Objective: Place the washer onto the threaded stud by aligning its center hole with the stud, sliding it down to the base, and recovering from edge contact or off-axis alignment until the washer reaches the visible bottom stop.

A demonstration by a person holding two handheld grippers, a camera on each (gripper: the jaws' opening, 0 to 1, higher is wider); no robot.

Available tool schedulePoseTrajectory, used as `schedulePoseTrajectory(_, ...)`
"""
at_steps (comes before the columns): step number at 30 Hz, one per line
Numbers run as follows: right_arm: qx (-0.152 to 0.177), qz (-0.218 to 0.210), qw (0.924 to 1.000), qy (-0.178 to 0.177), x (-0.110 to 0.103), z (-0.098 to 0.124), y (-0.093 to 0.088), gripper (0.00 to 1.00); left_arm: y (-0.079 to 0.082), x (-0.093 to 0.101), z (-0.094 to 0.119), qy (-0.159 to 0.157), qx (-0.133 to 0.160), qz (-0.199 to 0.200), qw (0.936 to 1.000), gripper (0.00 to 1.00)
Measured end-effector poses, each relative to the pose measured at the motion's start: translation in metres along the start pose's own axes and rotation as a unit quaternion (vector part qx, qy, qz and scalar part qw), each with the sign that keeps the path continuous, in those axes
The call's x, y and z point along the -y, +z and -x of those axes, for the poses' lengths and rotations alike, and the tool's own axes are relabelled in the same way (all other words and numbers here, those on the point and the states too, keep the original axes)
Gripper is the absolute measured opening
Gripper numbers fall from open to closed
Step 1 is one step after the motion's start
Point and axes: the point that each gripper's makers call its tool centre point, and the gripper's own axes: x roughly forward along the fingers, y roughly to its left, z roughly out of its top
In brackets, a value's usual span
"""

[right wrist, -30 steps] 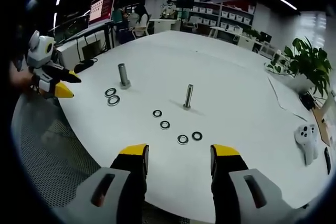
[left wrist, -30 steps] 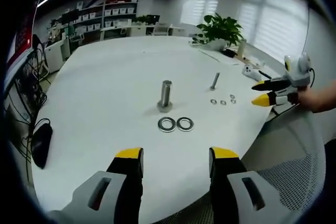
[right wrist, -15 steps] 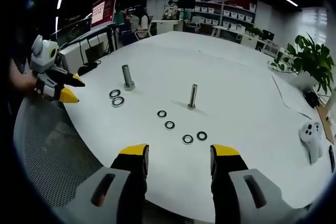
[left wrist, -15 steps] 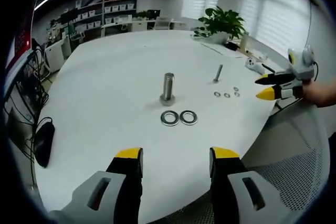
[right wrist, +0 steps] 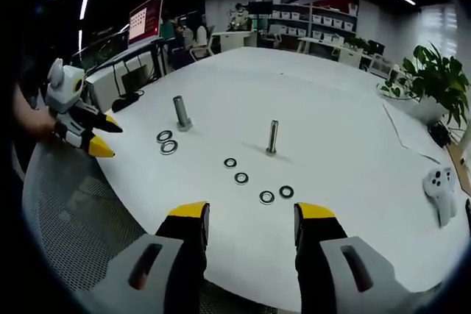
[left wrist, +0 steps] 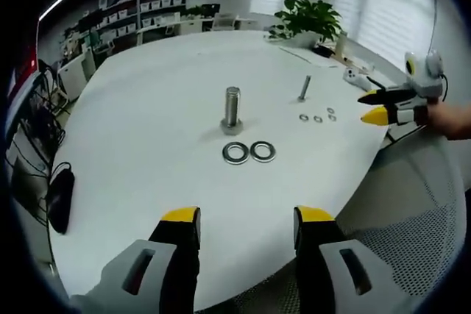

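On the white table stands a thick threaded stud (left wrist: 232, 110) (right wrist: 179, 112) with two large washers (left wrist: 248, 152) (right wrist: 166, 142) lying flat beside it. A thinner stud (left wrist: 304, 88) (right wrist: 272, 138) stands farther off, with several small washers (left wrist: 317, 117) (right wrist: 254, 180) near its base. My left gripper (left wrist: 245, 218) hangs open over the table's near edge, well short of the large washers, with nothing between its jaws. My right gripper (right wrist: 246, 215) is open and empty too, short of the small washers. Each gripper also appears in the other view: the right gripper (left wrist: 375, 107), the left gripper (right wrist: 101, 138).
A potted plant (left wrist: 307, 32) (right wrist: 436, 84) and a white controller (right wrist: 440, 187) sit toward the table's far side. A black object (left wrist: 59, 200) lies beyond the table's left edge. Grey mesh chair backs (left wrist: 412, 233) (right wrist: 73, 218) sit under the grippers. Shelves and desks fill the room behind.
Both views have shifted a little, so the hands moved slightly. The studs and washers lie where they were; both grippers stay open.
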Motion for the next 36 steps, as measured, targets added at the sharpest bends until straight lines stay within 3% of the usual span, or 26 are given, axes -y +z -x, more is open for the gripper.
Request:
schedulePoseTrajectory(13,-0.005,0.005,1.0000,-0.002,0.000,0.000,-0.001,0.49,-0.007,0.003,-0.002,-0.017,-0.021,0.014,0.9995,0.49)
schedulePoseTrajectory(24,-0.017,0.006,0.9998,0.002,-0.001,-0.001,-0.005,0.49,-0.002,-0.002,-0.004,-0.030,-0.024,0.040,0.9985,0.47)
schedulePoseTrajectory(29,-0.019,0.009,0.9998,0.003,-0.001,-0.002,-0.006,0.49,0.006,-0.012,-0.013,-0.036,-0.042,0.021,0.9983,0.46)
schedulePoseTrajectory(33,-0.019,0.009,0.9998,0.001,-0.001,-0.002,-0.006,0.49,0.026,-0.021,-0.022,-0.037,-0.035,-0.001,0.9987,0.45)
schedulePoseTrajectory(36,-0.020,0.008,0.9998,0.001,0.000,-0.002,-0.006,0.49,0.034,-0.025,-0.034,-0.040,-0.055,-0.045,0.9966,0.44)
